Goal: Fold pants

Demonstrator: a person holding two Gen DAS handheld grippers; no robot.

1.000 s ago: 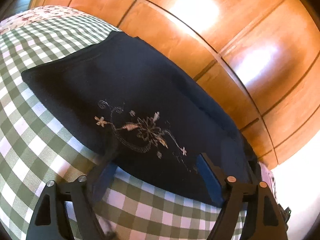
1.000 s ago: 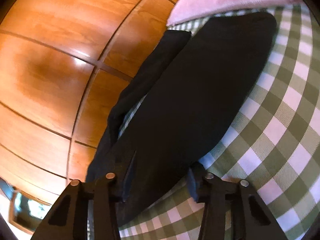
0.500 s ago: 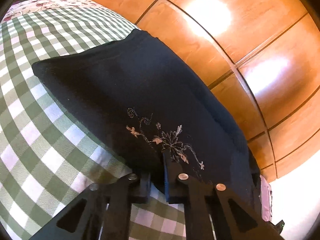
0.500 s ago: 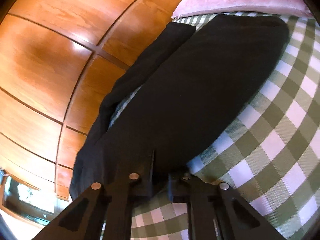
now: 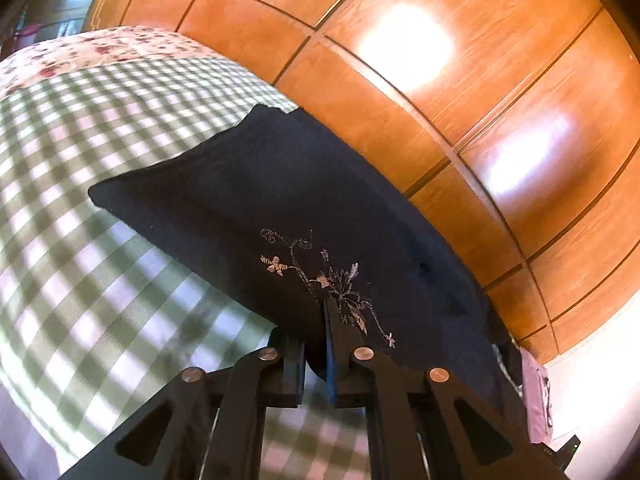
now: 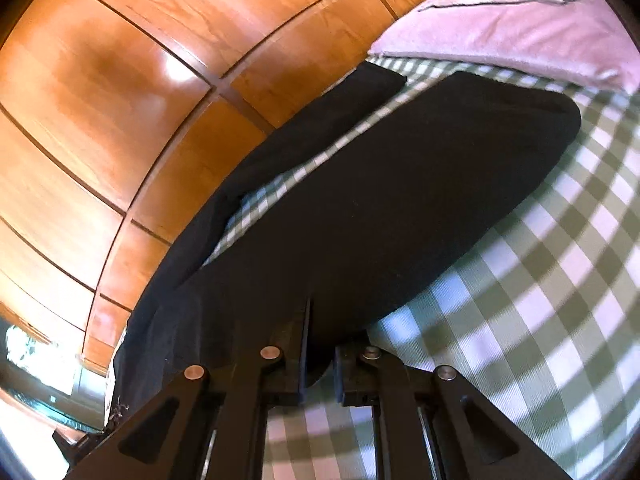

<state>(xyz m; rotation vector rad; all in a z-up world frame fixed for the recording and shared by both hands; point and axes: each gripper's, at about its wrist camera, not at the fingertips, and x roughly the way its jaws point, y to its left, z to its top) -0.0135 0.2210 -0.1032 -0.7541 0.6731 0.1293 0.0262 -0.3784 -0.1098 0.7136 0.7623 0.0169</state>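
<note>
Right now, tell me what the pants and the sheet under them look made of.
Pants: dark, matte woven cloth, likely cotton; soft drape, pale floral embroidery. Checked sheet: green-and-white woven fabric, probably cotton; fine ribbed weave shows in the squares.

- Checked cover (image 5: 80,208): green and white squares, spread flat over the bed; it fills the left of the left wrist view and the right of the right wrist view.
- Floral sheet (image 5: 92,50): pale with small red flowers, lying at the far end of the checked cover.
- Pink pillow (image 6: 512,28): printed with a dog's head, touching the cover's far edge.
- Wood panels (image 5: 440,80): glossy orange-brown, with dark grooves and bright glare patches, running along the bed's side.
</note>
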